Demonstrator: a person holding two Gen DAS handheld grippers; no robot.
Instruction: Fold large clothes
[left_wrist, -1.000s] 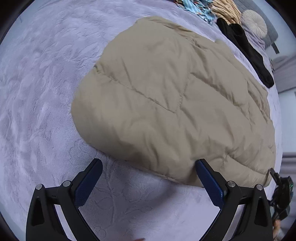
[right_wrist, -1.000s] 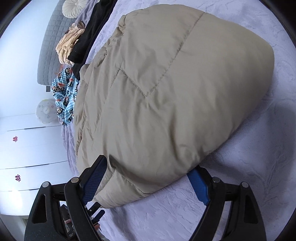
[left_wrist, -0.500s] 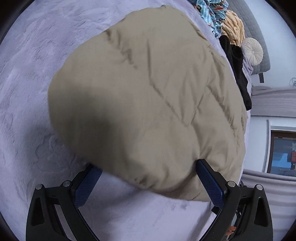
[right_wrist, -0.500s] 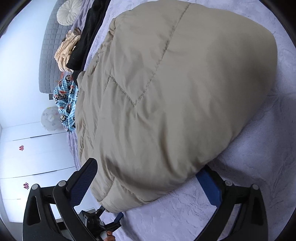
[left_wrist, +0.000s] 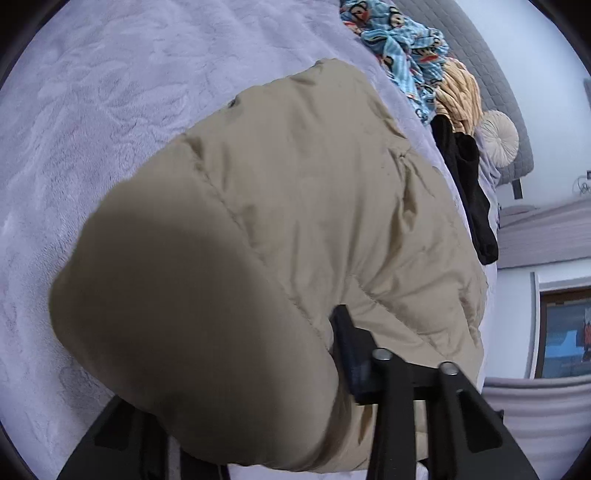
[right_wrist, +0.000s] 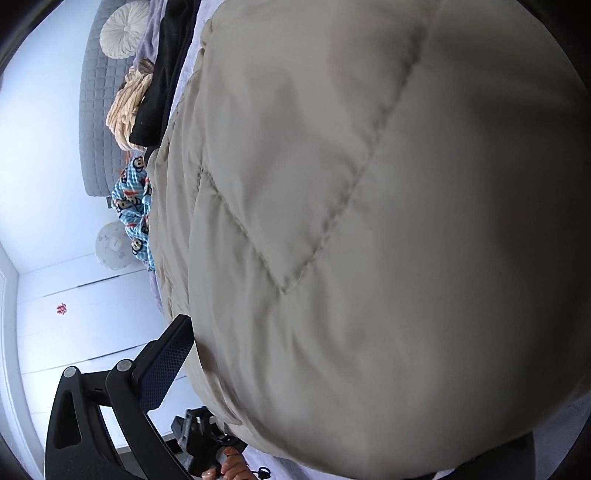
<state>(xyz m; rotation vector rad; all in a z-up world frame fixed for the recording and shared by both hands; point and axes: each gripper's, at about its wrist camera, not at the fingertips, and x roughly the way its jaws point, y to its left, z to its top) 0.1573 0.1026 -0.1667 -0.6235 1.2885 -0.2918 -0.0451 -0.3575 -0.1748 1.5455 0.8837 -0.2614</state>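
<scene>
The beige puffer jacket (left_wrist: 280, 236) lies spread over the lilac bedspread (left_wrist: 96, 122), its rounded near edge bulging right up against both cameras. Expect it to feel light but bulky: soft, springy filling under a smooth shell that will slide between the pads and puff back once you let go.

Your left gripper (left_wrist: 258, 387) has its jaws closing on a thick roll of that near edge. The right-hand finger presses into a quilted fold, while the other finger is hidden beneath the fabric, so the pinch looks real but you cannot confirm it from both sides.

Your right gripper (right_wrist: 332, 424) has its jaws spread wide with the hem bulging between them. Only the left-hand pad (right_wrist: 162, 369) shows, lying against the jacket's edge.

Take hold deep, past the puffy rim and on a stitched seam where the filling is thinner. A shallow bite will likely slip. The other clothes (left_wrist: 424, 66) piled at the far right of the bed are well apart from it.
</scene>
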